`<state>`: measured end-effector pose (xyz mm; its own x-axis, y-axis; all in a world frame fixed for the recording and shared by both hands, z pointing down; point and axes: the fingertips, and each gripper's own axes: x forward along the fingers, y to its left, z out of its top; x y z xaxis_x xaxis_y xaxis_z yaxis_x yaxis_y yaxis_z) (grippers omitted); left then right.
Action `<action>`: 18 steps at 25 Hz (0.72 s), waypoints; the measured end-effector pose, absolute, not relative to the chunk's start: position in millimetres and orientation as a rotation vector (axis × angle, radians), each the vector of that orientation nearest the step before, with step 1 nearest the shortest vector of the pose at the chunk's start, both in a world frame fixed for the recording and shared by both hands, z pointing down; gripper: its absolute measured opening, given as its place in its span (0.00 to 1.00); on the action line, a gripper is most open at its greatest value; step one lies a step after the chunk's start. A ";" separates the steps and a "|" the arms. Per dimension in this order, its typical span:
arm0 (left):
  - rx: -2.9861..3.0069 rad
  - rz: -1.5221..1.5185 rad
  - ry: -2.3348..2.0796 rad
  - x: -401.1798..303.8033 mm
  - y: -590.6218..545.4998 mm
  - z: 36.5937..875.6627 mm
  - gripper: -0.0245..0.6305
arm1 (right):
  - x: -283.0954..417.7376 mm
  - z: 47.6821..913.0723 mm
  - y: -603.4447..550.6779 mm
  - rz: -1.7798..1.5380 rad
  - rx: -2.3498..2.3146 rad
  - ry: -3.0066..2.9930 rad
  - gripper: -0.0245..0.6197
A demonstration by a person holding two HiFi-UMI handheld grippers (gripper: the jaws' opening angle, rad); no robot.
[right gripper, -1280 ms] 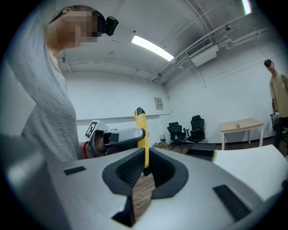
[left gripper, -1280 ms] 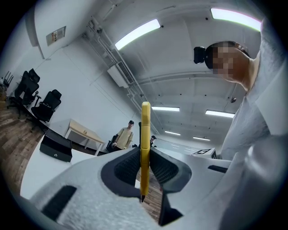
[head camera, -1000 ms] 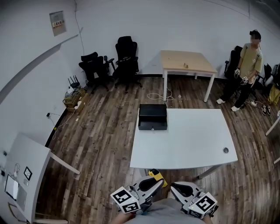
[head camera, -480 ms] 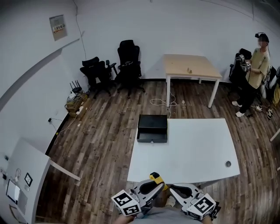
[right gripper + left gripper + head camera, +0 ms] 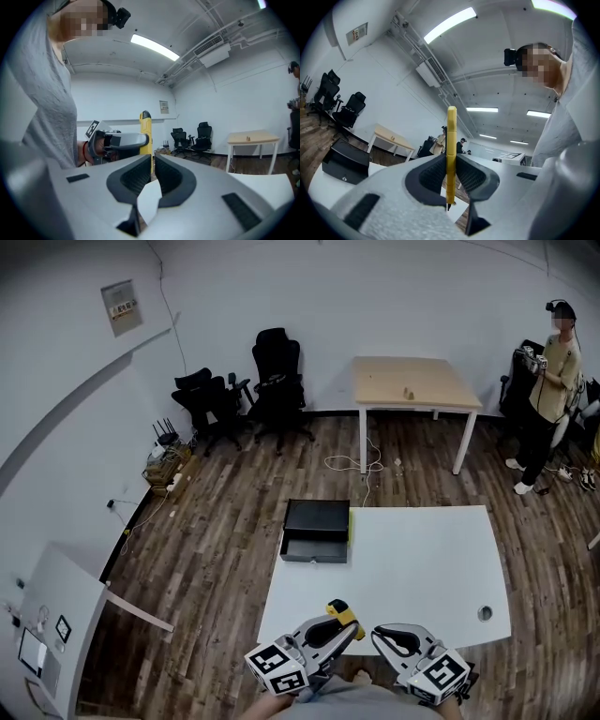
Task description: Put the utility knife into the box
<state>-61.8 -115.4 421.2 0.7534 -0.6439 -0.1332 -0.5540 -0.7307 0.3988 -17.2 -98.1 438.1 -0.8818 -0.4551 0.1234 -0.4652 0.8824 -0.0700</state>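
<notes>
A yellow utility knife (image 5: 343, 614) stands upright in my left gripper (image 5: 351, 625), which is shut on it near the white table's (image 5: 422, 559) front edge. In the left gripper view the knife (image 5: 451, 136) rises from between the jaws. The black box (image 5: 316, 531) sits at the table's far left corner, well ahead of both grippers, and shows low at the left in the left gripper view (image 5: 345, 161). My right gripper (image 5: 379, 635) hangs beside the left with its jaws together and nothing in them (image 5: 153, 164). The knife (image 5: 145, 133) also shows behind it.
A cable hole (image 5: 485, 613) lies near the table's front right corner. A wooden table (image 5: 412, 381) and black office chairs (image 5: 272, 371) stand by the far wall. A person (image 5: 551, 381) stands at the back right. A white desk (image 5: 56, 615) is at lower left.
The view has shifted: the table and box now lie nearer and lower in the picture. The person at the back has stepped right. Both grippers stay close to the body, the knife still held.
</notes>
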 end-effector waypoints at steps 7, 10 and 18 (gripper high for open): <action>2.625 -0.356 -0.940 -32.8 -139.1 428.1 0.15 | 16.2 442.5 -130.6 0.138 0.739 -2.934 0.10; 2.619 -0.359 -0.958 -29.2 -146.3 426.1 0.15 | 20.0 439.1 -133.8 0.167 0.735 -2.966 0.10; 2.620 -0.321 -0.965 -28.0 -156.5 430.6 0.15 | 16.8 443.7 -139.7 0.197 0.694 -2.977 0.10</action>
<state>-28.0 -156.5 430.6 0.7454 -0.6598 -0.0954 -0.5855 -0.7164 0.3794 16.8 -139.7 443.7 -0.8944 -0.4349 0.1048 -0.4449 0.8891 -0.1074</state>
